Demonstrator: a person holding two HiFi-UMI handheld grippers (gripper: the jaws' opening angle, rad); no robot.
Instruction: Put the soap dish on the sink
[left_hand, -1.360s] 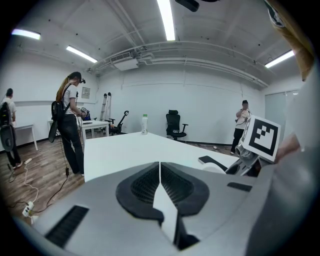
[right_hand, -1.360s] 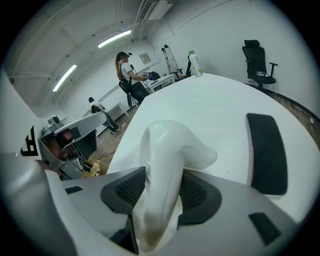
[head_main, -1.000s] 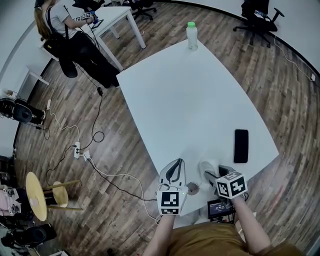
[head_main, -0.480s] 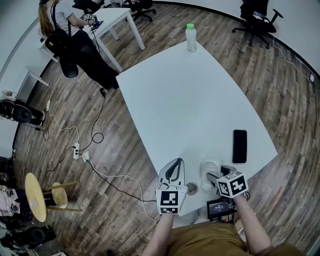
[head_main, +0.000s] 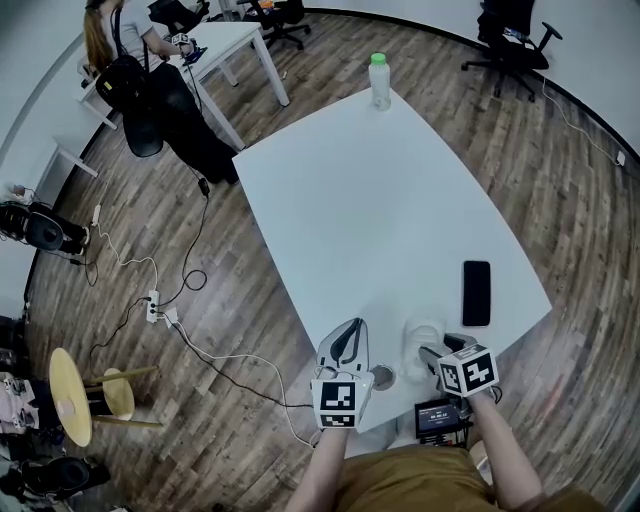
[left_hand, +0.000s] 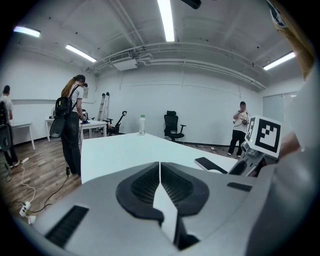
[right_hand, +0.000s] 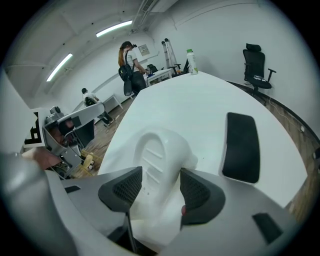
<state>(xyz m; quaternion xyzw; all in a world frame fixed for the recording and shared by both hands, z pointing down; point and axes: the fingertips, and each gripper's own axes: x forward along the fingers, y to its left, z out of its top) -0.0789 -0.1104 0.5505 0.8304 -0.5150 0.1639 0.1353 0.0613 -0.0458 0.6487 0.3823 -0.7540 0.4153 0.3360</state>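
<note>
The white soap dish (head_main: 421, 334) lies on the white table (head_main: 380, 200) close to its near edge. It is ribbed and oval in the right gripper view (right_hand: 159, 152). My right gripper (head_main: 430, 352) stands open, with the near end of the dish between its dark pads (right_hand: 127, 187), which do not squeeze it. The left gripper (head_main: 348, 332) rests beside it to the left, apart from the dish. Its jaws (left_hand: 160, 176) meet along a thin line with nothing between them.
A black phone (head_main: 476, 293) lies to the right of the dish, near the table's right edge. A green-capped bottle (head_main: 379, 80) stands at the far end. A small round grey fitting (head_main: 383, 377) sits at the near edge. A person (head_main: 130, 70) stands by another table, far left.
My right gripper has drawn slightly back along the dish toward the near edge. The dish stays on the table. The left gripper has kept still.
</note>
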